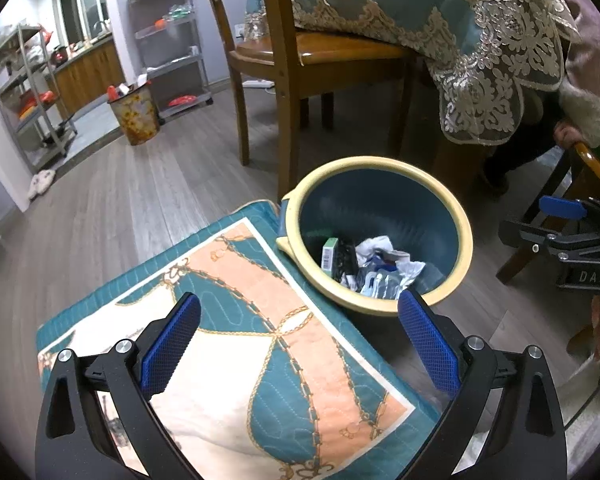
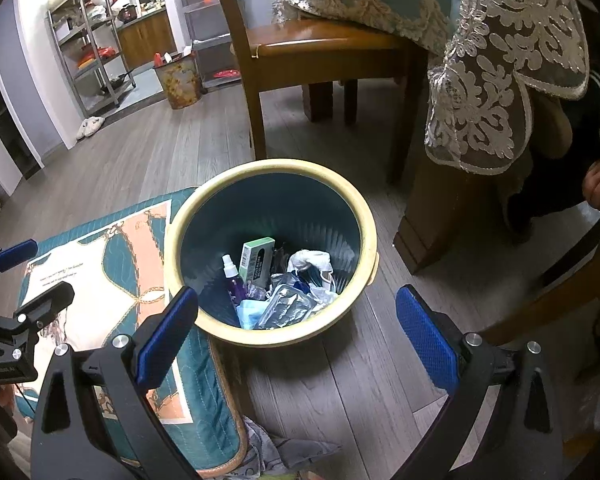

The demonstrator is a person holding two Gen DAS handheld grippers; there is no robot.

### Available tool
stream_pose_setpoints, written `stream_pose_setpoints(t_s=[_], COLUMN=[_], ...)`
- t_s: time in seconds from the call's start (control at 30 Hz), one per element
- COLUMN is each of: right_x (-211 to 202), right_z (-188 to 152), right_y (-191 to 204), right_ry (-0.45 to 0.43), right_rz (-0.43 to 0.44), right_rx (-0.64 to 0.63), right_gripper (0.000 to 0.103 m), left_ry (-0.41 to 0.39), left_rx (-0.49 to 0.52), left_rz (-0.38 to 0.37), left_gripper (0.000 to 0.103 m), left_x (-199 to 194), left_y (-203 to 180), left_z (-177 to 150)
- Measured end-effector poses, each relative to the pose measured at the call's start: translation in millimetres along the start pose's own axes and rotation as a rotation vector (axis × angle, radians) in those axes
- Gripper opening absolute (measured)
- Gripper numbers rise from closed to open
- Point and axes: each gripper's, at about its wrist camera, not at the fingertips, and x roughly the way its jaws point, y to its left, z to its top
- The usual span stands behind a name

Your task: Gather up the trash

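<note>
The bin (image 2: 364,216) is standing on the wood floor (image 2: 140,152), its teal inside and cream rim tight against the edge of the cushion (image 2: 112,248) on its left. Trash is lying in its bottom: a green box (image 2: 256,258) leaning upright, a spray bottle (image 2: 233,276) beside it, a blue mask (image 2: 247,314), crumpled white tissue (image 2: 312,262) and clear foil packaging (image 2: 290,306). From the left wrist view the same bin (image 1: 466,236) is showing the box (image 1: 329,254) and tissue (image 1: 376,246) heaped together.

The right gripper (image 2: 297,312) is hovering over the near rim of the bin, its blue pads spread wide with nothing between them. The left gripper (image 1: 300,320) is hanging over the cushion (image 1: 236,320), its pads likewise wide apart and holding nothing, the right-hand pad overlapping the bin's rim in view. Each gripper is appearing at the edge of the other's view (image 1: 564,236) (image 2: 16,288).

Behind the bin a wooden chair (image 2: 300,48) is sitting tucked under a table draped in a lace-edged cloth (image 2: 500,60). Farther off, a flowered bin (image 2: 180,80) is standing near metal shelves (image 2: 92,48).
</note>
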Motion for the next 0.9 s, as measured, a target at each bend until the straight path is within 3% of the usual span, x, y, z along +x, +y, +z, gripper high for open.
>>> stream_pose_setpoints(t_s=[0.67, 0.9], right_x=[5.0, 5.2], right_z=[-0.3, 0.0], right_y=[3.8, 3.8], right_ry=[0.015, 0.014], right_rz=[0.004, 0.003], right_rx=[-0.014, -0.016], right_gripper=[0.097, 0.097], left_ry=[0.002, 0.010], left_rx=[-0.014, -0.051], left_rz=[0.029, 0.003], left_gripper=[0.098, 0.098], left_x=[-0.5, 0.7], left_y=[2.4, 3.5], left_z=[1.3, 2.0])
